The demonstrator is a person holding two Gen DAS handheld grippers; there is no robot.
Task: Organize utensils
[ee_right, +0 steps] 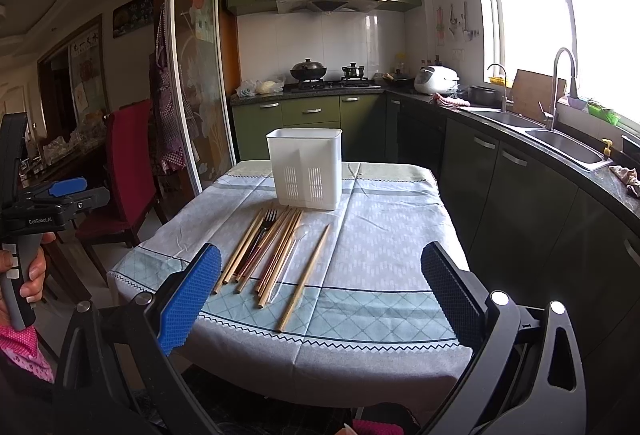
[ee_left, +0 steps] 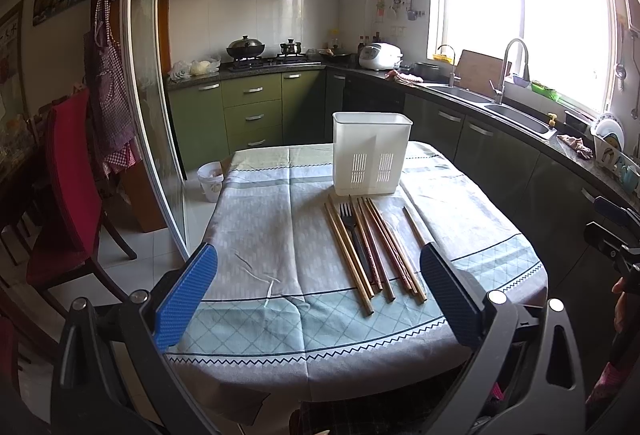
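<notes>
A white slotted utensil holder (ee_left: pixel 372 153) (ee_right: pixel 305 168) stands upright at the far middle of the cloth-covered table (ee_left: pixel 260 235) (ee_right: pixel 380 247). In front of it lie several wooden chopsticks (ee_left: pixel 348 259) (ee_right: pixel 276 255), a black fork (ee_left: pixel 352 231) (ee_right: pixel 264 227) among them, and one chopstick (ee_right: pixel 306 277) (ee_left: pixel 414 226) apart to the right. A clear spoon (ee_right: pixel 292 255) lies between. My left gripper (ee_left: pixel 320 275) hangs open over the near table, empty. My right gripper (ee_right: pixel 320 279) is open too, above the near edge, empty.
A red chair (ee_left: pixel 68 187) (ee_right: pixel 128 171) stands left of the table beside a sliding glass door (ee_left: pixel 152 115). Green cabinets and a counter with a double sink (ee_left: pixel 500 107) (ee_right: pixel 560 143) run along the right. A small white bin (ee_left: pixel 211 180) sits on the floor.
</notes>
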